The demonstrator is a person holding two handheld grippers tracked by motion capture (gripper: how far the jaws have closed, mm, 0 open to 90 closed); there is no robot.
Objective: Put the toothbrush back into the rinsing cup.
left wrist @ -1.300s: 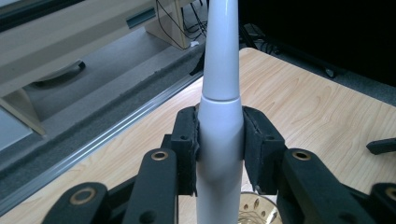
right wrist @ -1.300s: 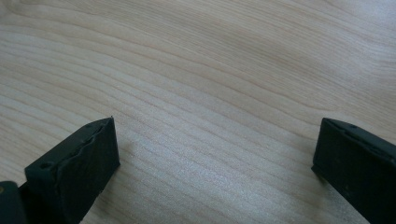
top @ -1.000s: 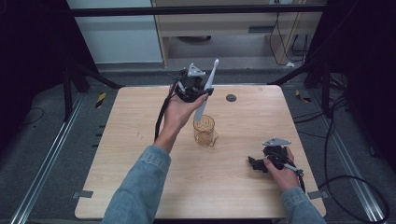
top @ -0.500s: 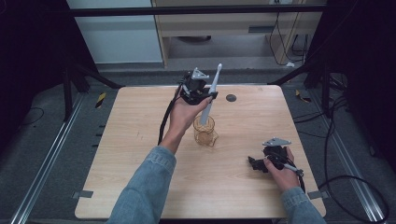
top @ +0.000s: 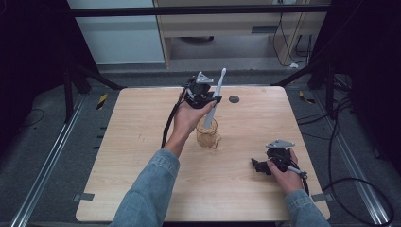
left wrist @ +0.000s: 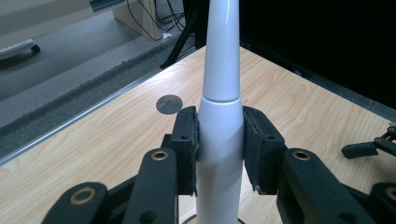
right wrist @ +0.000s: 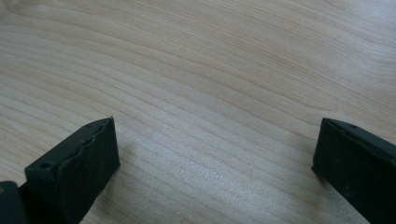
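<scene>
The left gripper point(top: 204, 94) is held up over the far middle of the wooden surface point(top: 118, 156). Its jaws are clenched on a white toothbrush point(top: 213, 100). In the left gripper view, the two black pads point(left wrist: 187, 144) press on both sides of the thick white handle point(left wrist: 219, 135), and the thin neck goes up past the top of the picture. In the high view the toothbrush tilts a little, with its head up and away from the person. Its bottom end is down in a clear amber cup point(top: 208, 135) that stands near the middle of the surface. I cannot tell if the end touches the bottom of the cup.

A small dark round spot point(top: 233, 99) sits on the surface just past the cup, near the far edge. It shows in the left gripper view too point(left wrist: 169, 104).

The right gripper point(top: 265, 165) is low at the near right part of the surface, well apart from the cup. The right hand point(top: 283, 172) holds it there. In the right gripper view, its jaws are spread wide with bare wood point(right wrist: 210, 93) between them. They grasp nothing. The tips are close to the wood, but I cannot tell if they touch it.

The left arm wears a blue denim sleeve point(top: 146, 194).
</scene>
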